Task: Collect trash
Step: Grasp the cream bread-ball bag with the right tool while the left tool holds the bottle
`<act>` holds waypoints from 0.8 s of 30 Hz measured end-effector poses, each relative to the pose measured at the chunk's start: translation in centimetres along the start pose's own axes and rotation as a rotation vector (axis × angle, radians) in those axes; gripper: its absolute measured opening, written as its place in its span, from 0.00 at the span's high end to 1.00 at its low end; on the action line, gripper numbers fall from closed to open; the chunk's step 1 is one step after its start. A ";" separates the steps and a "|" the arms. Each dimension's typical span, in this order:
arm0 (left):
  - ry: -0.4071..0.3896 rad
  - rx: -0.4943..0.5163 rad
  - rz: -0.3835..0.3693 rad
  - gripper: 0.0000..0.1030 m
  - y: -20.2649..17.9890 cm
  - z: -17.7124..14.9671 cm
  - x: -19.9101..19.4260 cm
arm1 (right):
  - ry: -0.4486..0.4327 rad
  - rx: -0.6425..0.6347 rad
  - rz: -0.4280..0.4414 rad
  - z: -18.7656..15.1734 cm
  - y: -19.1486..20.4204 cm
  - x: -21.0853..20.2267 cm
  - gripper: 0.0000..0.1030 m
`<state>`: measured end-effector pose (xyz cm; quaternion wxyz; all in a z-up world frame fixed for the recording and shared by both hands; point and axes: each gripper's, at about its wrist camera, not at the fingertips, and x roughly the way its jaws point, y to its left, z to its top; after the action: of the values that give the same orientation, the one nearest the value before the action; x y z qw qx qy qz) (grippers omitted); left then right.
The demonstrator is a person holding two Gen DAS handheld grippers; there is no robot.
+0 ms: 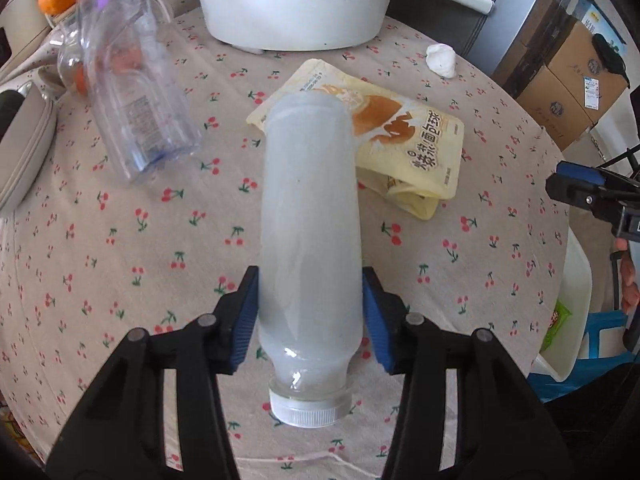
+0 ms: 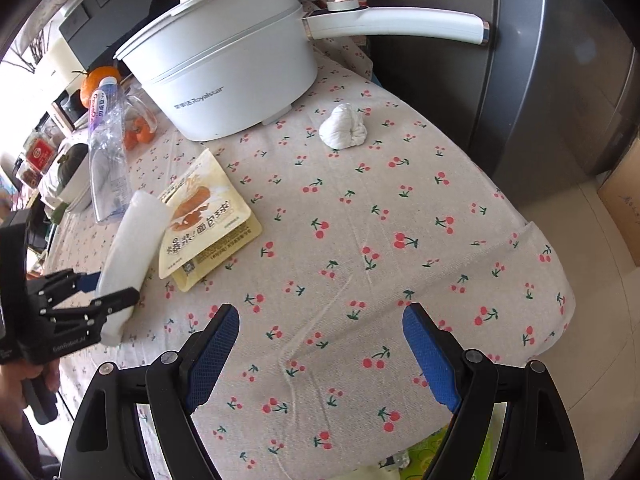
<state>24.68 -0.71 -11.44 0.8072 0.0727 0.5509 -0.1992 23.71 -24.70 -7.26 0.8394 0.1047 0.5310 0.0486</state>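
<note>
"Royalstar" — on white pot (image 1: 296, 4)

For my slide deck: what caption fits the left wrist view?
Left gripper shut on a cloudy plastic bottle, cap toward camera, above the cherry-print tablecloth.

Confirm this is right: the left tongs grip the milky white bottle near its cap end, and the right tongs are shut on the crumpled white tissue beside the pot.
One detail is wrong. The right tongs are open and hold nothing, as the right wrist view shows; the crumpled white tissue lies untouched beside the pot. The left tongs do grip the milky white bottle near its cap end.
</note>
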 end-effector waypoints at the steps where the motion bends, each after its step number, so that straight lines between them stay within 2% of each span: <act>1: -0.001 -0.022 -0.006 0.51 0.3 -1.0 -0.5 | 0.000 -0.009 0.007 0.0 0.5 0.0 0.17; 4: -0.004 -0.085 0.001 0.51 1.5 -3.0 -2.2 | 0.004 -0.043 0.036 0.2 2.1 0.4 0.17; 10: -0.035 -0.121 -0.002 0.51 3.3 -5.3 -5.7 | 0.000 -0.064 0.055 1.5 4.8 2.2 0.17; 15: -0.038 -0.141 -0.005 0.51 5.1 -6.9 -6.7 | -0.064 -0.201 0.020 3.4 8.2 2.8 0.16; 17: -0.035 -0.152 -0.008 0.51 5.4 -6.9 -6.4 | -0.079 -0.250 0.021 4.3 9.5 3.2 0.12; 18: -0.035 -0.159 -0.014 0.51 5.7 -7.0 -6.4 | -0.079 -0.279 0.028 4.6 10.2 3.6 0.09; 21: -0.036 -0.183 -0.024 0.51 6.5 -7.2 -6.4 | -0.051 -0.358 0.034 4.9 12.0 5.4 0.07; 24: -0.034 -0.188 -0.026 0.51 6.7 -7.5 -6.5 | -0.008 -0.409 -0.008 4.6 13.1 7.8 0.07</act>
<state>18.91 9.49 -9.04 0.8171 -0.0142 0.5542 -0.1582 31.64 -11.06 -9.23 0.8455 -0.0701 0.5072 0.1517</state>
